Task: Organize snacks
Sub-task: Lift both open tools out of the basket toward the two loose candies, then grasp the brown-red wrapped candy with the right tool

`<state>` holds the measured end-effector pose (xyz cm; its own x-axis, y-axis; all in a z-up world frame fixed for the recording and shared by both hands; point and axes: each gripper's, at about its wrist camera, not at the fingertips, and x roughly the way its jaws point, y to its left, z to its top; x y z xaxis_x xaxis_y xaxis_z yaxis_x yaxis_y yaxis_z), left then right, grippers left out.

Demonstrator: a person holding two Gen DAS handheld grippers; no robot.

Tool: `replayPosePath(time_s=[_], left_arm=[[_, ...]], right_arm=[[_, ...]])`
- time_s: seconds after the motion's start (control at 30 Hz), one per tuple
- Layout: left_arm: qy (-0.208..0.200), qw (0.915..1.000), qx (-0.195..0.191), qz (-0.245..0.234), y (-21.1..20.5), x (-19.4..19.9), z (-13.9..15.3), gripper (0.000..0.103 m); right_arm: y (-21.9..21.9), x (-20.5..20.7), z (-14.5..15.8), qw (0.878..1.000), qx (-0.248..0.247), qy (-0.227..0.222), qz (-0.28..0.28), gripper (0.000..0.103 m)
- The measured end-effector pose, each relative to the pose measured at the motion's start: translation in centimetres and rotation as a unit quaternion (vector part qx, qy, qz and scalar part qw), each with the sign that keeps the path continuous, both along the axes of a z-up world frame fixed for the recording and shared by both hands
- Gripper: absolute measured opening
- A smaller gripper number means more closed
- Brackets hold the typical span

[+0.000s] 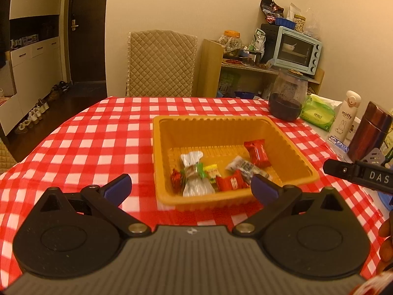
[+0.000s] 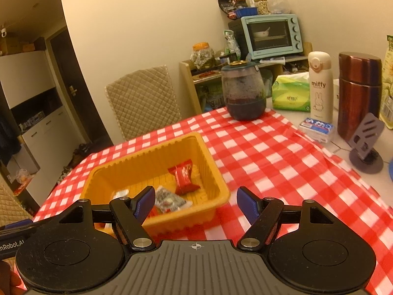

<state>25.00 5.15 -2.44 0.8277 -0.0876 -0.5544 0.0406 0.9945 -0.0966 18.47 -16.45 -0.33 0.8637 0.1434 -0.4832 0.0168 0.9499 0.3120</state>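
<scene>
The snacks (image 1: 216, 169) are gathered in the tray (image 1: 289, 147), which sits at the middle of the left wrist view and at lower left of centre in the right wrist view, on the checked cloth (image 1: 86, 142) over the counter. No loose snack is seen on the cloth in either view, so the sorting may be judged nearly or wholly done (what lies beyond the frame edges cannot be told).

The left gripper (image 1: 190, 186) is spread as wide as it goes, with nothing between its fingers (image 1: 118, 188); its right fingertip overlaps the tray's near right part in the picture, though contact cannot be told. The right gripper (image 2: 194, 204) is partly spread and likewise empty, its left finger (image 2: 145, 202) overlapping the tray's near edge in its own view.

Several risks may be judged from here:

- The tray looks light and thin-walled. It could be nudged or tipped by a fingertip catching its near rim, and wrapped sweets could be spilled back onto the cloth.
- The cloth appears slick and loosely laid. It could be dragged by a low finger, and the tray shifted with it.
- The two grippers are close together (the right one shows at the right edge of the left view), so a knock between them is possible.
- The jar (image 2: 243, 93), at upper right of the right view, and the bottle (image 2: 320, 86) could be toppled by a wide sweep toward that side.
</scene>
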Motion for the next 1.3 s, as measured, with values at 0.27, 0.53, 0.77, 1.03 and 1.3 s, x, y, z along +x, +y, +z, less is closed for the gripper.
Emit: replayPosePath(time_s=[0.27,0.53,0.77,1.03,1.3], left_arm=[[0.005,0.9999,-0.010,0.000,0.2,-4.3,-1.1,0.103],[0.031,0.9994,-0.016,0.002,0.5,-8.1,-2.7,0.102],[0.064,0.9979,-0.005,-0.006,0.4,-9.9,-4.4,0.102],[0.081,0.9967,-0.006,-0.001,0.8,-9.4,-5.4,0.102],[0.088,0.9961,0.001,-0.002,0.8,-8.9,-6.3,0.100]], right_arm=[[-0.2,-4.0,-1.0,1.000,-0.014,0.013,0.007,0.073],[-0.9,-6.7,-2.3,0.999,-0.018,0.031,0.009,0.073],[0.5,-7.0,-3.6,0.997,-0.014,0.063,0.042,0.073],[2.2,-6.3,-5.8,0.992,-0.018,0.103,0.069,0.073],[2.2,-5.7,-6.5,0.992,-0.013,0.108,0.065,0.073]])
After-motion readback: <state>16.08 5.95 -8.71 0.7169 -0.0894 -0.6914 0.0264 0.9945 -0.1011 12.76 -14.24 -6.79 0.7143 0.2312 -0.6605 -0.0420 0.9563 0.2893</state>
